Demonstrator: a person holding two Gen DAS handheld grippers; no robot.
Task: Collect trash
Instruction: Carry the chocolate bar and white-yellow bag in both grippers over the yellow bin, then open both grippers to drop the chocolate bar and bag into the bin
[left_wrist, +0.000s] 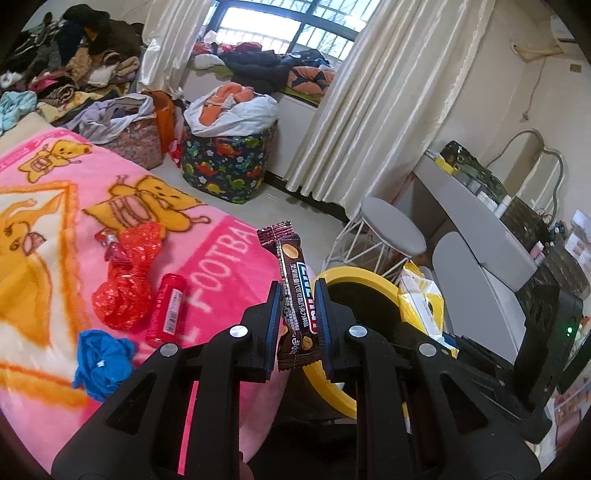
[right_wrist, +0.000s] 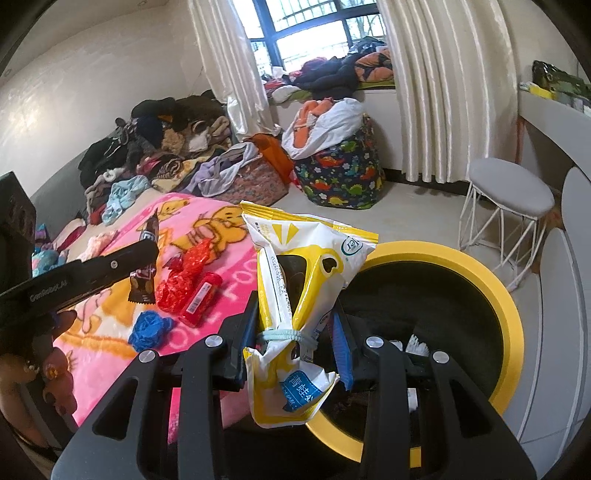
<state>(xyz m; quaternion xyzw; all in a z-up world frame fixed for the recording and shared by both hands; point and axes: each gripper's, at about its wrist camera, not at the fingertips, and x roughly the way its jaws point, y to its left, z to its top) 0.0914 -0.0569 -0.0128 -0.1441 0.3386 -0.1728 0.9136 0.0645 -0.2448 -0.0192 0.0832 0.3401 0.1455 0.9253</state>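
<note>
**2 wrappers held beside the bin**

The left gripper (left_wrist: 298, 314) is pinched on a brown snack bar (left_wrist: 294, 295), held upright at the near rim of the yellow bin (left_wrist: 354, 275). The right gripper (right_wrist: 295, 325) is clamped on a tied yellow bag (right_wrist: 295, 295), upright, with the bin mouth just beyond and to the right. A red wrapper (left_wrist: 125, 280), red tube (left_wrist: 166, 310) and blue wad (left_wrist: 101, 360) lie on the pink blanket (left_wrist: 55, 221).
</note>
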